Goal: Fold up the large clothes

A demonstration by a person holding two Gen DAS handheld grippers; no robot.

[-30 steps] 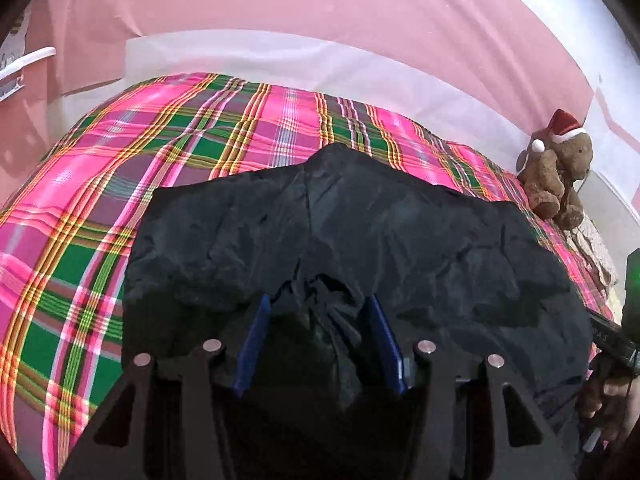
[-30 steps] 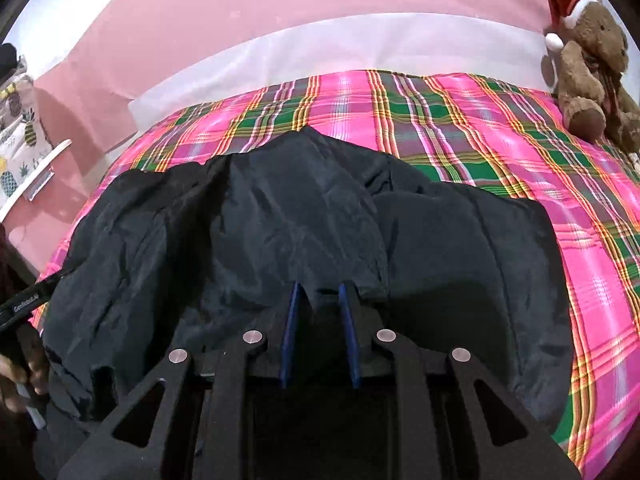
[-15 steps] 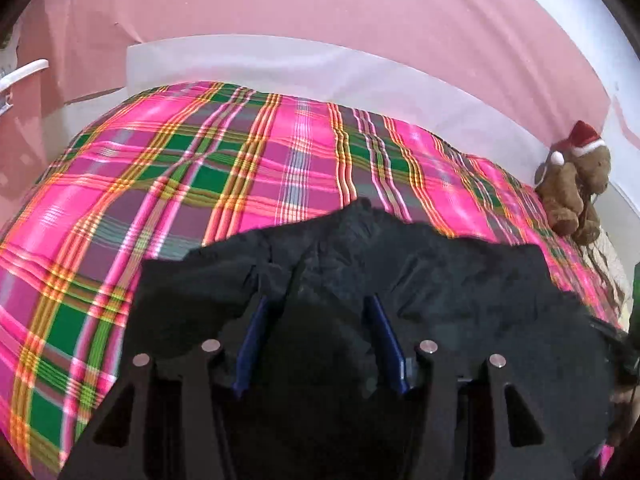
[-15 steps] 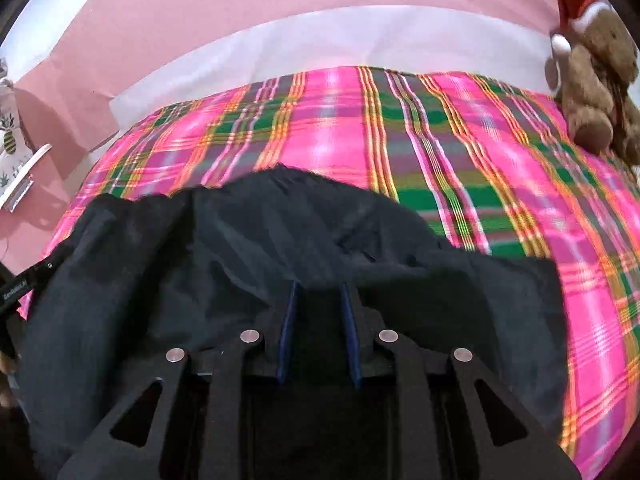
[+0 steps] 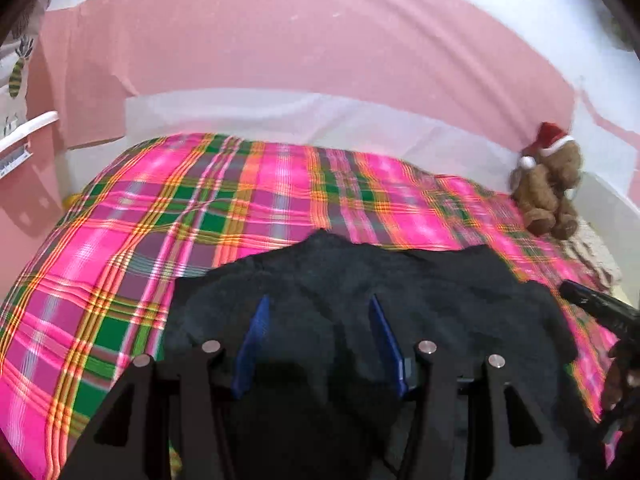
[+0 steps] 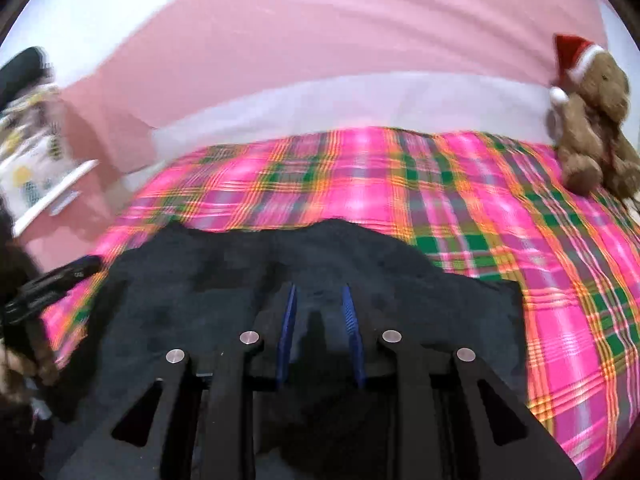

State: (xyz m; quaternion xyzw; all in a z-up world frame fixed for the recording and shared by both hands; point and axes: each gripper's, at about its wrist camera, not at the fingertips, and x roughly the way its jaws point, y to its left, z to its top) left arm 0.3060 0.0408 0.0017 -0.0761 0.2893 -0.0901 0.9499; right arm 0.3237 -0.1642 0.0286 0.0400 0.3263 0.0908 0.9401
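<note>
A: How much room was there?

B: The bed (image 5: 168, 216) lay bare beyond the garment (image 5: 440, 300), which covered its near part.

A: Obstacles?

B: A bear (image 6: 592, 120) at the far right edge.

A: Grippers?

B: The left gripper (image 5: 320, 308) clasped bunched cloth. The right gripper (image 6: 318, 292), narrow, had just been opening with cloth between; I couldn't tell its grip. Only the right view showed the left gripper from outside.

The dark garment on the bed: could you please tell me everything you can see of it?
The dark garment is black or very dark navy, of thin, crinkly-looking cloth. It lies rumpled on the pink plaid bedspread, its far edge uneven with a raised peak. It fills the near part of both wrist views, under and between the blue fingers of the left gripper and the right gripper. Motion blur hides seams, sleeves and whether either gripper pinches it.
</note>
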